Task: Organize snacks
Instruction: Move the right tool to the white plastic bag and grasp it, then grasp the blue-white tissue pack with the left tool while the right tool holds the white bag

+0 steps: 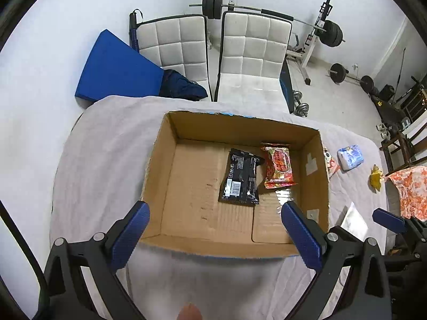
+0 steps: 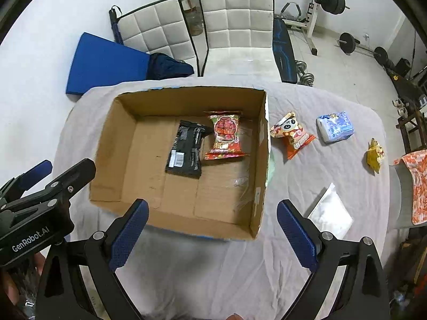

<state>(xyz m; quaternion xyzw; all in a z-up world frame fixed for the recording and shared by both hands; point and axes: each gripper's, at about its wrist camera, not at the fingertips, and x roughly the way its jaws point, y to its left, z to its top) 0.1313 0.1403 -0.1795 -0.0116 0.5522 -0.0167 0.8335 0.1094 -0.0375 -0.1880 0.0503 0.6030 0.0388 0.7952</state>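
Both the left tongs (image 1: 214, 230) and right tongs (image 2: 212, 226) hover apart and empty above the cardboard box (image 2: 112, 144), so the right should probably drop squarely onto the panda snack bag (image 2: 292, 134) lying just beside the box on the tabletop (image 2: 267, 266).

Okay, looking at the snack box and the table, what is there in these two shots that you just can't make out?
- Panda snack bag: in the left wrist view, mostly hidden behind the cardboard box wall.
- Black packet: print too small to read in either view.
- Clear wrapper in the box: contents lost in glare, right wrist view.
- White packet: no label shows.
- Orange patterned cloth: cut off by the frame edge.
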